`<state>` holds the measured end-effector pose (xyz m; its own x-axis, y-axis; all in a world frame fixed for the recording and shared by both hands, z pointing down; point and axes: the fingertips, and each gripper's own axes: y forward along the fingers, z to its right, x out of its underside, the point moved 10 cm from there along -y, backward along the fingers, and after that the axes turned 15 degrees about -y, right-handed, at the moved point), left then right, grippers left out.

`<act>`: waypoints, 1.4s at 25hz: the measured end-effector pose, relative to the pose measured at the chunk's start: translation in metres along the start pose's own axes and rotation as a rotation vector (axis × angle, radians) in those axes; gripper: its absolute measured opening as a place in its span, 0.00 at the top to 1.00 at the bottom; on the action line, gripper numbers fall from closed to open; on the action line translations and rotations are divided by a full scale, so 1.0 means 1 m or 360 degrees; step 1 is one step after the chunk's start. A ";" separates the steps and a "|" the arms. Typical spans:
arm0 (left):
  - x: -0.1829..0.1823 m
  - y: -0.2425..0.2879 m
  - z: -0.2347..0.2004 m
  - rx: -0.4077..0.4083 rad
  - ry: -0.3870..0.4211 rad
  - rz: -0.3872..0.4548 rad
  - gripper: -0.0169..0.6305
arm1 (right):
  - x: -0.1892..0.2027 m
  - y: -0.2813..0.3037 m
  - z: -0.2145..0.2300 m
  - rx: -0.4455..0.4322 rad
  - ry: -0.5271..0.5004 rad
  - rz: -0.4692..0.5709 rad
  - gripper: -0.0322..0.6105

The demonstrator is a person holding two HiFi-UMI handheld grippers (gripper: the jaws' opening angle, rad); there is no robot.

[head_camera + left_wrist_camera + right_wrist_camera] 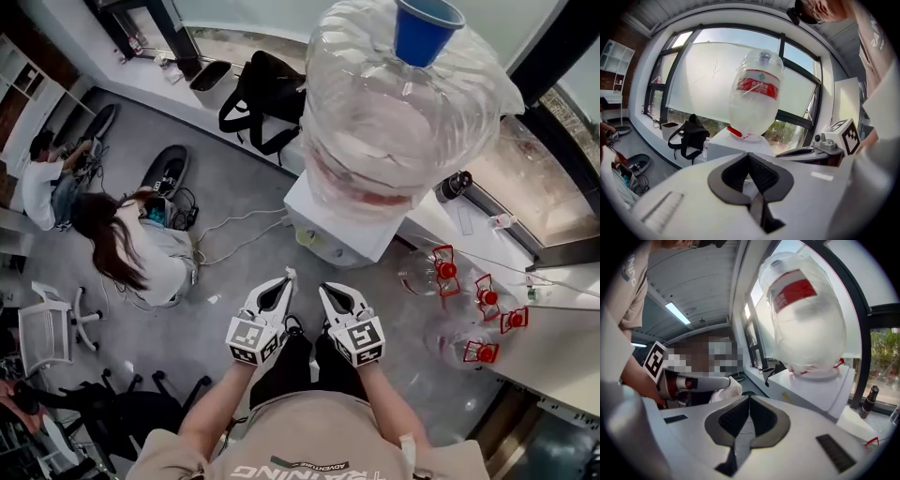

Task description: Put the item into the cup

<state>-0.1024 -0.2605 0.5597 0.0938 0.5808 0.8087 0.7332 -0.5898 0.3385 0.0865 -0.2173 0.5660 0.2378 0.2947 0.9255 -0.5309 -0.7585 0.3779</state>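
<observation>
— Are your jaws holding something?

— No. My left gripper [287, 276] is squeezed shut with nothing in it. My right gripper [324, 290] is the same. They sit side by side at the bottom middle of the head view, both pointing up the frame towards the white box [342, 230].

— Where is the cup?

— The blue cup [427, 28] is at the top right of the head view. It stands straight up on the big water bottle [394, 122], wide mouth up. I can't tell if anything is in it.

— And which way does the bottle go?

— Its long side runs up and down. Its neck points down into the white box, and its flat end is up, under the cup. It is see-through and has a red label.

— Which item goes in the cup?

— I can't tell. Some clear bottles with red caps [441, 272] lie at the right of the head view, near the box.

— Anything else?

— A black bag [262, 98] leans at the upper middle. A person [141, 244] sits on the floor at the left.
</observation>
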 end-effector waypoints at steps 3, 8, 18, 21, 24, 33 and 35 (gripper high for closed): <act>0.009 0.018 -0.018 0.0011 0.0019 -0.0026 0.96 | 0.017 0.018 0.003 0.0049 0.0033 -0.0023 0.93; 0.034 0.052 -0.049 -0.0022 -0.0035 -0.0072 0.96 | 0.050 0.049 0.011 0.0177 0.0138 -0.0040 0.93; 0.099 0.115 -0.116 -0.0054 -0.0068 -0.0193 0.96 | 0.130 0.119 0.012 0.0230 0.0175 -0.0182 0.93; 0.116 0.129 -0.133 -0.0046 -0.0072 -0.0217 0.96 | 0.142 0.137 0.011 0.0182 0.0169 -0.0182 0.93; 0.131 0.146 -0.145 -0.0022 -0.0051 -0.0228 0.96 | 0.156 0.150 0.015 0.0122 0.0148 -0.0214 0.93; 0.159 0.187 -0.186 -0.0004 -0.0029 -0.0248 0.96 | 0.198 0.183 0.010 0.0101 0.0215 -0.0296 0.93; 0.162 0.196 -0.192 -0.0003 -0.0027 -0.0252 0.96 | 0.207 0.185 0.010 0.0104 0.0247 -0.0301 0.93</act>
<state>-0.0728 -0.3897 0.8494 -0.0115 0.6761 0.7367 0.7386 -0.4910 0.4620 0.0453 -0.3020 0.8273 0.1975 0.5166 0.8331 -0.4342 -0.7159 0.5468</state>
